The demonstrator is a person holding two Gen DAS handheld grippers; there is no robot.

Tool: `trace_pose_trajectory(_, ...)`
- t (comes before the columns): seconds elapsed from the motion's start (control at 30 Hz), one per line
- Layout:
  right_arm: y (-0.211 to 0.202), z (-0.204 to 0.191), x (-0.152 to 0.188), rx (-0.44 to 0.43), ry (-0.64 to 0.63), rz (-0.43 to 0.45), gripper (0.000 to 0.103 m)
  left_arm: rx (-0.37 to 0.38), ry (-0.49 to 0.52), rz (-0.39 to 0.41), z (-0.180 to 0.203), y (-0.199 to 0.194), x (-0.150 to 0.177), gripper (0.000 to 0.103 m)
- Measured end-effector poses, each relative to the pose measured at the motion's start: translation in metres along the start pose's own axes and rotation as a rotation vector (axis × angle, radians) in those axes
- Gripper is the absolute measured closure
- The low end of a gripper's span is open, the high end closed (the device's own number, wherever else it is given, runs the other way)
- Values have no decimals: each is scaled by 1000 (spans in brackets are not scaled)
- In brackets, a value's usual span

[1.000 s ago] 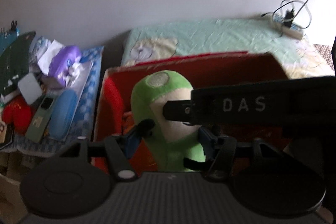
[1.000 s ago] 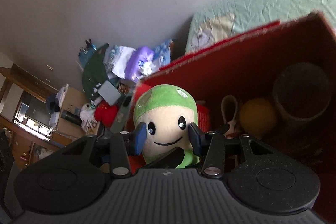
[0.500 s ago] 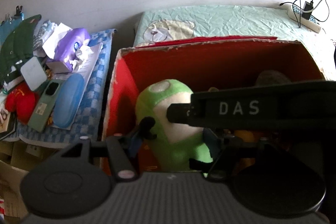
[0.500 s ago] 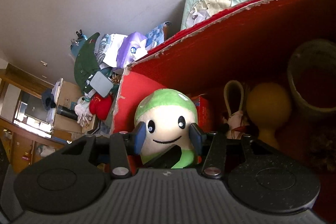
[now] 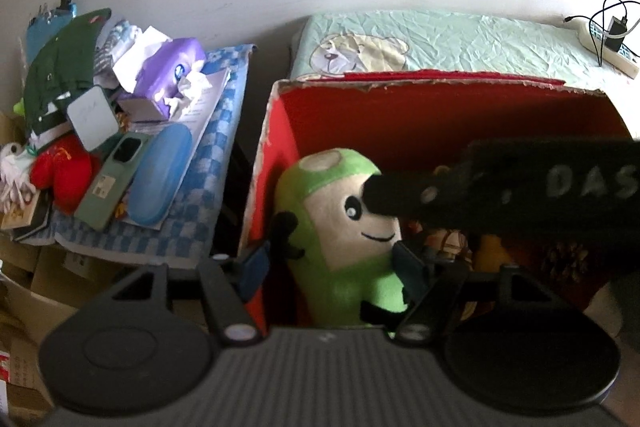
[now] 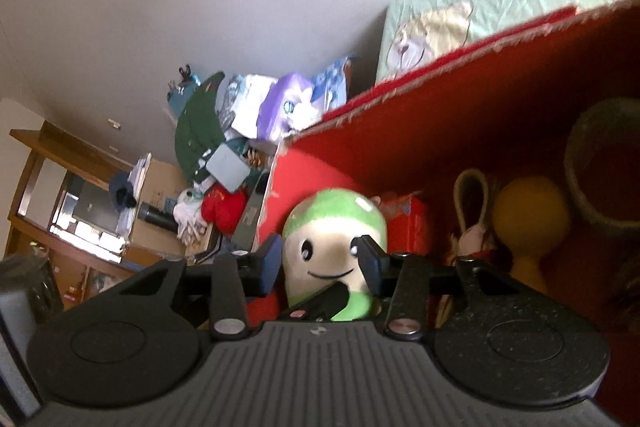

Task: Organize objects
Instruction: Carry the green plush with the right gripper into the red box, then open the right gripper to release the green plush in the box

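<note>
A green and cream plush toy [image 5: 340,227] with a smiling face stands upright in the left end of a red cardboard box [image 5: 440,115]. My left gripper [image 5: 332,263] is open, its blue pads on either side of the plush's body. My right gripper [image 6: 320,259] is also open, its pads flanking the plush's face [image 6: 328,251] without squeezing it. The right gripper's black body marked "DAS" [image 5: 560,183] crosses the left wrist view and hides part of the box.
The box also holds a yellow ball-shaped item [image 6: 528,215], a woven pot [image 6: 604,163], a looped rope toy [image 6: 472,207] and a small red packet [image 6: 408,223]. Left of the box lies a cluttered pile [image 5: 120,131]. A green bedsheet [image 5: 460,39] and power strip [image 5: 608,47] lie behind.
Both grippers lowered the plush into the box's left end. The jaws have spread apart and the plush has turned, so its face now shows in the left wrist view.
</note>
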State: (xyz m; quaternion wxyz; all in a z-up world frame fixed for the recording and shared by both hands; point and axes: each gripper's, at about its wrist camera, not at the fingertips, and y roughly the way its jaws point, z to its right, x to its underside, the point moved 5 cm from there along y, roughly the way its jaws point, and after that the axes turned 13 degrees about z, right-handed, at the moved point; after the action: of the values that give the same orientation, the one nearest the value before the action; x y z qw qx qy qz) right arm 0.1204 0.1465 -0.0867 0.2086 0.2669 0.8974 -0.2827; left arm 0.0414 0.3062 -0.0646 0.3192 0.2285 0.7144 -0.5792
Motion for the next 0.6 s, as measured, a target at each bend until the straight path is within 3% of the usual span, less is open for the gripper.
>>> trace_pose_trajectory(0.4,18,2,17,46,-38,-65,80,34,-73,86,-14,-22,0,39)
trace_pose_trajectory(0.6,16,6,15,44,-30,-67,80,24,-74,70,-16,-18,2,42)
